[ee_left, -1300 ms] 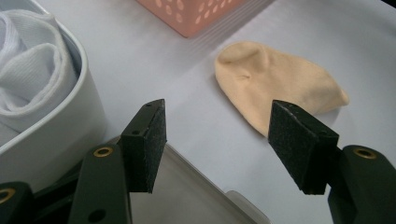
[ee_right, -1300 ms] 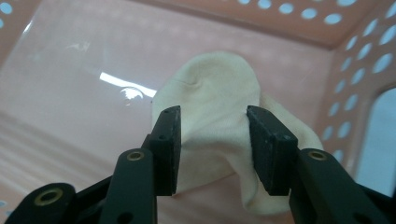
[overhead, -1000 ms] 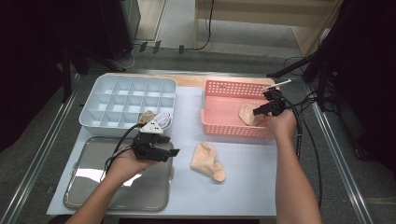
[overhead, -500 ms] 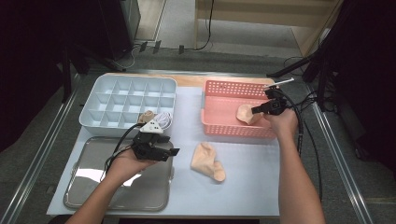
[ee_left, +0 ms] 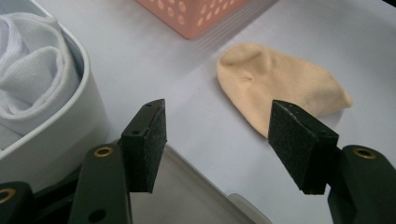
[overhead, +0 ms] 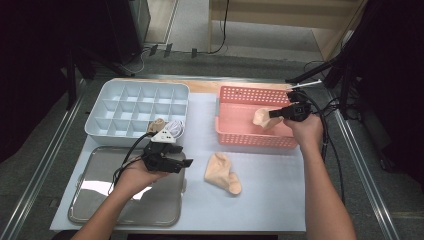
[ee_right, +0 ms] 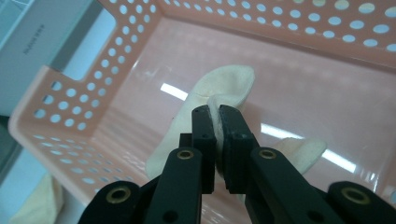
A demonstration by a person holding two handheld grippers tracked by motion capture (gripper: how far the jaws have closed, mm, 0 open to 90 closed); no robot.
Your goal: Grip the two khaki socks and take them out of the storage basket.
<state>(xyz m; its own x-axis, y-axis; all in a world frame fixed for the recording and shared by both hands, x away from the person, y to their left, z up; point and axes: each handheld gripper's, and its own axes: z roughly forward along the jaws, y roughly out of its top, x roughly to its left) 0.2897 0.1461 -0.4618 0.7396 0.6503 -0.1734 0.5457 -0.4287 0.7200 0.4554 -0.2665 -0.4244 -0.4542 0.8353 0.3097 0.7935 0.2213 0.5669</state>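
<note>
Table (overhead: 280, 200): pale top, metal rails, dark floor around. Far right: perforated pink plastic basket (overhead: 250, 137). Far left: white divided tray (overhead: 107, 132); near left: steel tray (overhead: 95, 212). Soft beige sock (overhead: 222, 173) near middle. My right gripper (ee_right: 215, 114), having just been closing, pinches a second sock (ee_right: 229, 86) over the basket floor. My left gripper (ee_left: 224, 140) hovers low, jaws apart, holding nothing.
</note>
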